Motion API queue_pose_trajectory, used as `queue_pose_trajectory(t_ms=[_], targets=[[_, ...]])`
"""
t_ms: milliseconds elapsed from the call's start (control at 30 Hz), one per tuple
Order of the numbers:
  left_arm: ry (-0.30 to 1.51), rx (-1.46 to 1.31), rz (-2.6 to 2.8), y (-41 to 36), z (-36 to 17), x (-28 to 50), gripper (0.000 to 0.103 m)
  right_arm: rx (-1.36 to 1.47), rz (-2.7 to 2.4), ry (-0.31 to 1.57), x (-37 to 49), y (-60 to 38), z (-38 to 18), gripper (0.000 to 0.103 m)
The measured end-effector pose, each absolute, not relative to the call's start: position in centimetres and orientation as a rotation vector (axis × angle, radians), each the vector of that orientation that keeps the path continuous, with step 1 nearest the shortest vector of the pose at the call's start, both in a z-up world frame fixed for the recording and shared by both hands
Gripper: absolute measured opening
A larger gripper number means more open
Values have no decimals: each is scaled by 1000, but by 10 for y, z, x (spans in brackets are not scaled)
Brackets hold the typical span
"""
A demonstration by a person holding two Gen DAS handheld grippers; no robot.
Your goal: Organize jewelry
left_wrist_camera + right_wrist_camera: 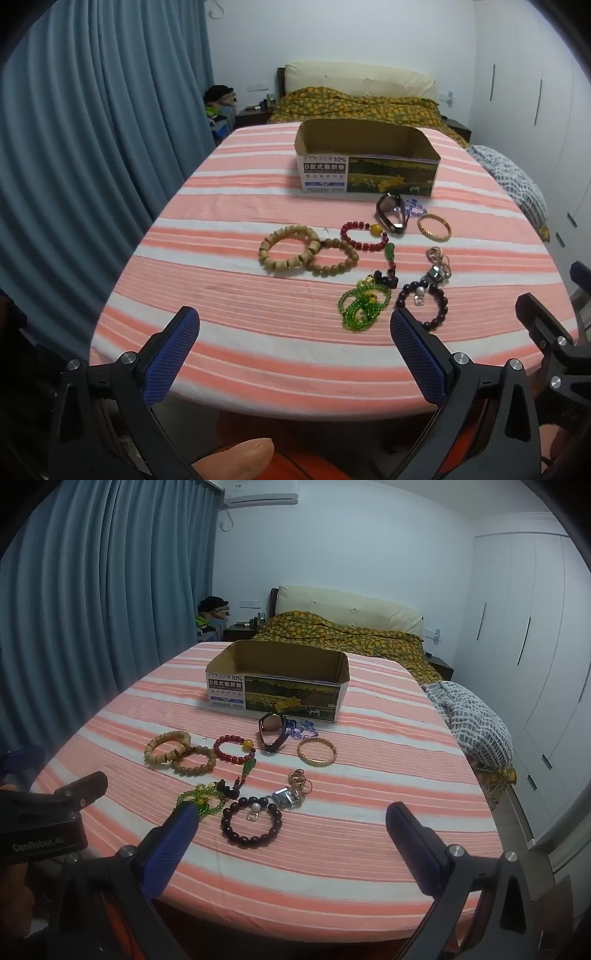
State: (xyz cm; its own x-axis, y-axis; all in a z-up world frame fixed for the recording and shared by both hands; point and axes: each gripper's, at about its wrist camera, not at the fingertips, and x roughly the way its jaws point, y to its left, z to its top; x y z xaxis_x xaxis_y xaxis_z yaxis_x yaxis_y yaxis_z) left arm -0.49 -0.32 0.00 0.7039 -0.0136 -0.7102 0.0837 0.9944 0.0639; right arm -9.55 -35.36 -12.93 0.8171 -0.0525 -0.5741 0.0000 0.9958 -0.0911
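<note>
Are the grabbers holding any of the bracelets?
No. The left gripper and right gripper are both open with nothing between their fingers.

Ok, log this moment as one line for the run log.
stage: start | left gripper: open, empty | right gripper: open, empty | jewelry: on table | box: no jewelry visible inside

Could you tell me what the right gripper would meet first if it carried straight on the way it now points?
Probably the dark bead bracelet, lying between and just ahead of the right gripper's open fingers; depth is uncertain.
</note>
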Motion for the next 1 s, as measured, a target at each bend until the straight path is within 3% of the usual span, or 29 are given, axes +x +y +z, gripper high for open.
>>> queue_pose_trajectory(t_ms=[1000], targets=[[798, 62, -68, 1, 0, -7, 103, -90, -28, 619, -98, -351, -131, 103]])
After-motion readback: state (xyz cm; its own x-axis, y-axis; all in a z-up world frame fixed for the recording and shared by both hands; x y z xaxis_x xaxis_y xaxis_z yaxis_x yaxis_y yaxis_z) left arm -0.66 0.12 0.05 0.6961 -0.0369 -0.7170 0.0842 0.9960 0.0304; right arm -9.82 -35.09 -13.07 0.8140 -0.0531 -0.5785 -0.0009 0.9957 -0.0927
